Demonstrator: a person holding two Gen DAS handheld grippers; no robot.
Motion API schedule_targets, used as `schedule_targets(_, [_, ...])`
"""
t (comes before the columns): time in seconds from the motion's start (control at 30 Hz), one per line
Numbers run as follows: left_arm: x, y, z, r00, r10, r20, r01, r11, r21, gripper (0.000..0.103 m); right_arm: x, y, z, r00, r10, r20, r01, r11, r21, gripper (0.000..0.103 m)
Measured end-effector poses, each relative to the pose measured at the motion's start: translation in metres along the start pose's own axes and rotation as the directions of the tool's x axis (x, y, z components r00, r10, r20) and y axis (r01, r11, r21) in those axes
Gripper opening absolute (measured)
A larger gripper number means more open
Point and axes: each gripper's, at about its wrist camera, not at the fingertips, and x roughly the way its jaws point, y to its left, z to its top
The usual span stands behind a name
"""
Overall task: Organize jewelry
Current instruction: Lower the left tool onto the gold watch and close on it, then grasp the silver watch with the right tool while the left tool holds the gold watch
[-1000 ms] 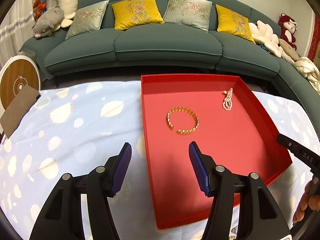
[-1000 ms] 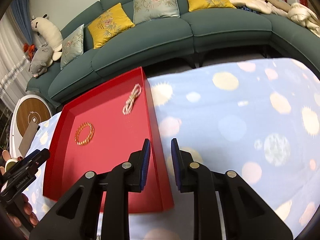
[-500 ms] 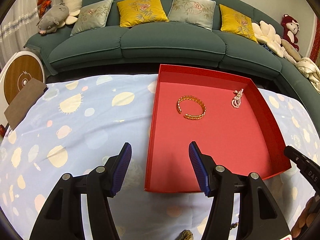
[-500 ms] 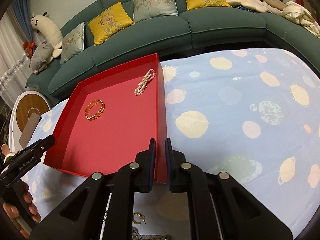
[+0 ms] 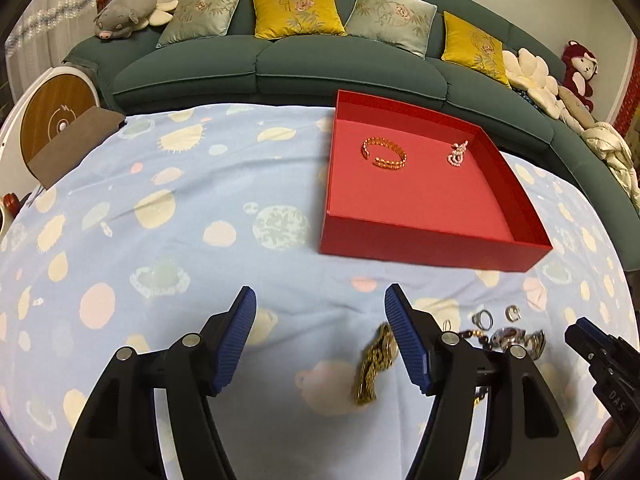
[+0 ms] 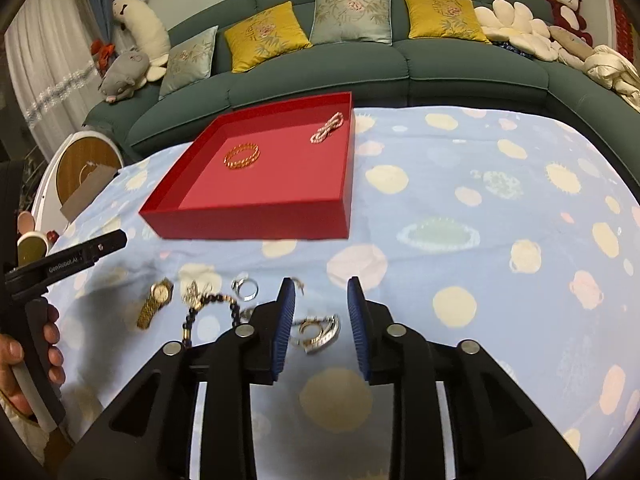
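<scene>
A red tray (image 5: 432, 248) (image 6: 248, 224) sits on the spotted blue cloth and holds a gold bracelet (image 5: 384, 153) (image 6: 242, 155) and a pearl piece (image 5: 458, 154) (image 6: 327, 128). Loose jewellery lies in front of the tray: a gold watch (image 5: 376, 364) (image 6: 154, 304), a dark beaded bracelet (image 6: 208, 308), rings (image 5: 482, 318) (image 6: 245, 286) and a silver watch (image 6: 318, 332). My left gripper (image 5: 320, 296) hovers with its jaws opening, the gold watch on the cloth beside its right finger. My right gripper (image 6: 321, 286) is opening above the silver watch, not touching it.
A green sofa (image 5: 280, 68) with cushions and plush toys runs behind the table. At the left stand a round white and wood device (image 5: 56, 116) and a brown box (image 5: 76, 140). A hand (image 6: 24, 360) holds the left gripper's handle.
Both grippers have pulled back from over the tray toward the near side, bringing the loose jewellery into view. The right jaws went from nearly shut to apart; the left jaws widened a little.
</scene>
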Motion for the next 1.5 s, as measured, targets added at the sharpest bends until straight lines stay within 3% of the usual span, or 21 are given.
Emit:
schedule_targets(0.23, [0.005, -0.007, -0.04, 0.998, -0.03, -0.061, 0.031, 0.999, 0.008, 0.067, -0.001, 0.016, -0.03, 1.0, -0.008, -0.029, 0.006, 0.998, -0.064, 0.029])
schedule_targets(0.57, [0.03, -0.027, -0.048, 0.998, -0.019, -0.065, 0.024, 0.997, 0.068, 0.065, 0.002, 0.016, -0.047, 0.998, 0.021, -0.064, -0.023, 0.999, -0.033, 0.031])
schedule_targets(0.67, [0.032, -0.03, -0.045, 0.999, -0.007, -0.052, 0.012, 0.995, 0.097, 0.047, 0.003, 0.018, -0.045, 0.998, 0.02, -0.063, -0.023, 0.999, -0.04, 0.035])
schedule_targets(0.73, [0.032, -0.03, -0.044, 0.998, -0.04, -0.054, 0.045, 0.994, 0.096, 0.025, 0.005, 0.019, -0.042, 0.998, 0.018, -0.059, -0.021, 0.998, -0.053, 0.036])
schedule_targets(0.8, [0.032, -0.031, -0.042, 0.995, -0.069, -0.066, 0.075, 0.992, 0.097, 0.013, 0.007, 0.021, -0.038, 0.998, 0.021, -0.059, -0.026, 0.997, -0.07, 0.036])
schedule_targets(1.27, [0.015, -0.024, -0.039, 0.99, -0.126, -0.07, 0.129, 0.991, 0.045, 0.01, 0.05, 0.032, -0.009, 0.994, 0.029, -0.105, -0.051, 0.977, -0.206, 0.035])
schedule_targets(1.5, [0.014, -0.028, -0.039, 0.987, -0.142, -0.074, 0.145, 0.988, 0.045, 0.01, 0.063, 0.032, -0.003, 0.989, 0.074, -0.13, -0.098, 0.977, -0.187, 0.031])
